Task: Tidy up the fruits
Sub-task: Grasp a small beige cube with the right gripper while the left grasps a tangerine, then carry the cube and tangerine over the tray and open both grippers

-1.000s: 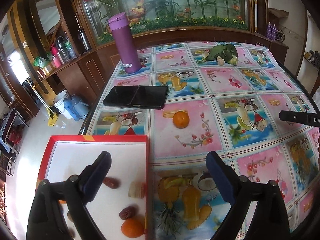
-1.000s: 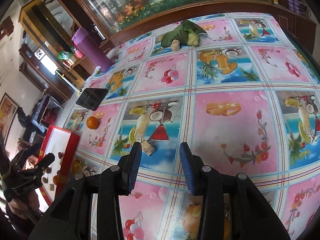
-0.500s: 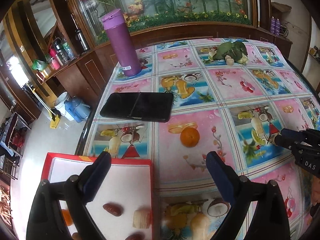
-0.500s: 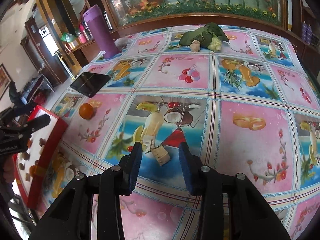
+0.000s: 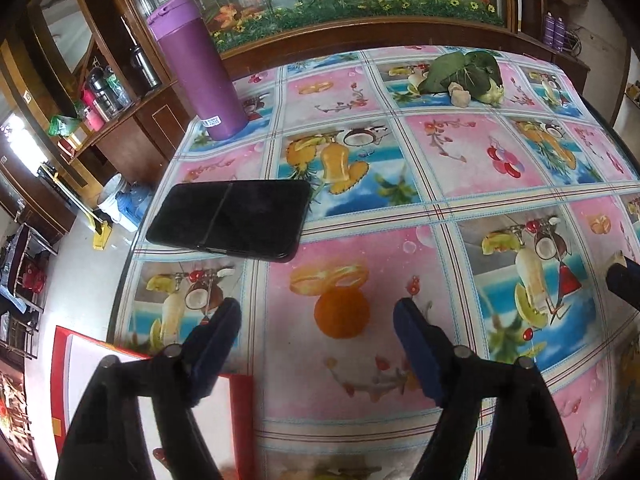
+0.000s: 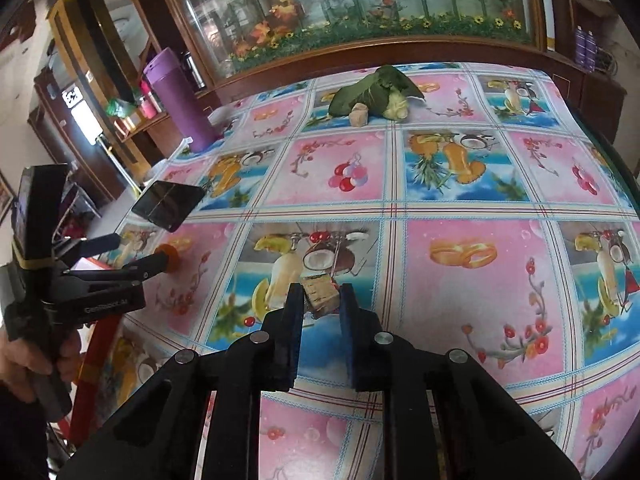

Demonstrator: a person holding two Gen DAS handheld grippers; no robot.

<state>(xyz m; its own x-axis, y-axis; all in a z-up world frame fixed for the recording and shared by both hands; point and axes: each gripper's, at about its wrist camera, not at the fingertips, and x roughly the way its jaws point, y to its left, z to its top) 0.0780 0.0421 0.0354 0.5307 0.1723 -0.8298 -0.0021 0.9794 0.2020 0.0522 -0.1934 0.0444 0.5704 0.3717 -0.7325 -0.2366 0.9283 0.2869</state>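
Left gripper (image 5: 318, 314): jaws apart and just been closing, pads either side of the orange (image 5: 340, 314), not touching it.
Orange: on the tablecloth (image 5: 460, 152), at 5 o'clock from the phone (image 5: 230, 214).
Right gripper (image 6: 320, 300): jaws narrowed onto the chunk (image 6: 319, 295), pads pressing its sides.
Tray (image 5: 240, 420): red-rimmed, at 7 o'clock from the orange.
Bottle (image 5: 196, 68): upright, at 12 o'clock from the phone.

Both wrist views look steeply down, close over the table (image 5: 460, 208), sharing the purple bottle (image 6: 180, 100).
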